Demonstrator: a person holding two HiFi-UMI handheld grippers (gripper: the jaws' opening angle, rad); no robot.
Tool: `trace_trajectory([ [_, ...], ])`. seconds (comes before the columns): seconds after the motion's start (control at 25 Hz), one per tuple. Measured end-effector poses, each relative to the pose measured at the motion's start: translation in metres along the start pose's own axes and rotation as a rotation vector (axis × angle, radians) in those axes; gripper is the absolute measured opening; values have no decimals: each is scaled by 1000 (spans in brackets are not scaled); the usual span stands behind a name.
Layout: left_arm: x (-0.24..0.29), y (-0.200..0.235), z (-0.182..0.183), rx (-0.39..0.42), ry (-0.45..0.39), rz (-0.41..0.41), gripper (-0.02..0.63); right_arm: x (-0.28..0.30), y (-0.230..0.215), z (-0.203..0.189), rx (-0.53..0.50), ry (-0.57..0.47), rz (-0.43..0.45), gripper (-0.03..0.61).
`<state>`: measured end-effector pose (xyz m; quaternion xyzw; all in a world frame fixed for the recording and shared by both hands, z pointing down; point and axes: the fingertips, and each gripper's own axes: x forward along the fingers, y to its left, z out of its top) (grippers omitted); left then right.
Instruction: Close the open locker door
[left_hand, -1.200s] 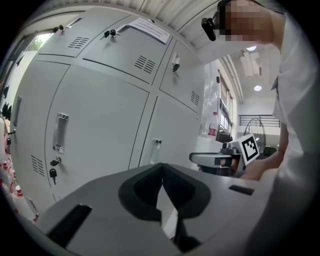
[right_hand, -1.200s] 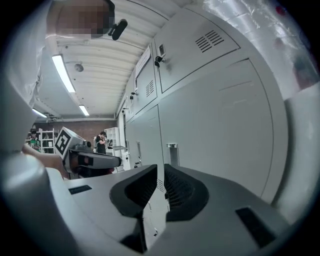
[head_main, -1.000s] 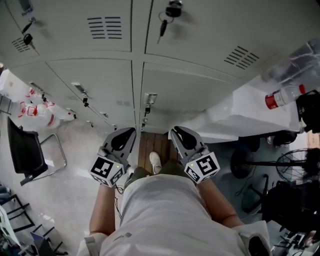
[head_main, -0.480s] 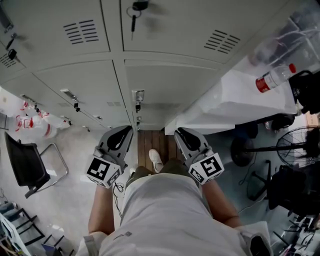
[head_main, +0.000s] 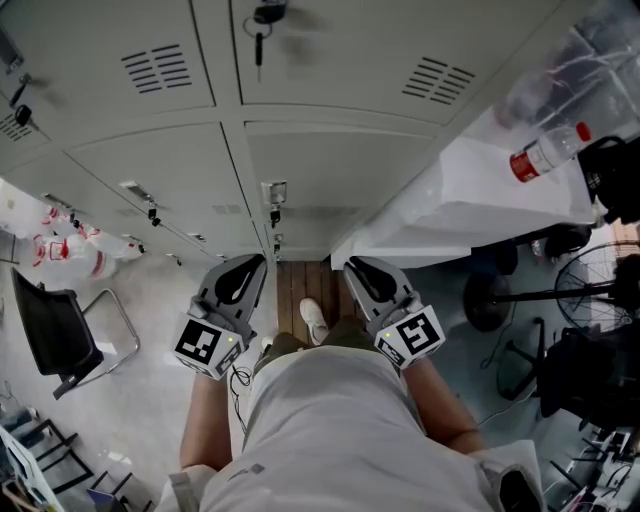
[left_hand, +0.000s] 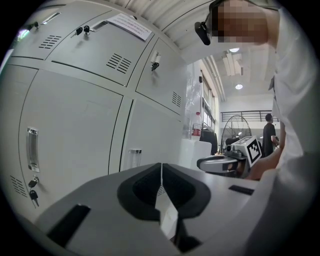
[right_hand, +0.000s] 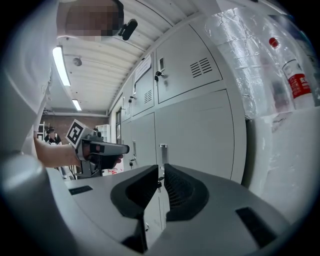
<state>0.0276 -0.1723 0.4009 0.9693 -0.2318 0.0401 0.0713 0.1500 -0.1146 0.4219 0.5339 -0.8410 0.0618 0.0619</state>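
grey locker doors (head_main: 340, 180) flush, white table (head_main: 470, 215) beside

Nothing is legible: the paper sheet (left_hand: 130, 26) on a locker (left_hand: 95, 52) and the bottle's red label (right_hand: 300, 86) are blurred.

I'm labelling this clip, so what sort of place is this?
Probably a workplace locker area: grey metal lockers with keys in their locks, a floor fan and a chair nearby.

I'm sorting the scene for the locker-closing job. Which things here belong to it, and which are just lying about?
Job: lockers (I see no open door); handle.
Lying about: chair; bottle; fan; table.
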Motion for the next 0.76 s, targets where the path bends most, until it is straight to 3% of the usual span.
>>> trace_trajectory([
  [0.76,4,7,-7,-33,9,24,3,9,-4,-4,4,23,23,34],
])
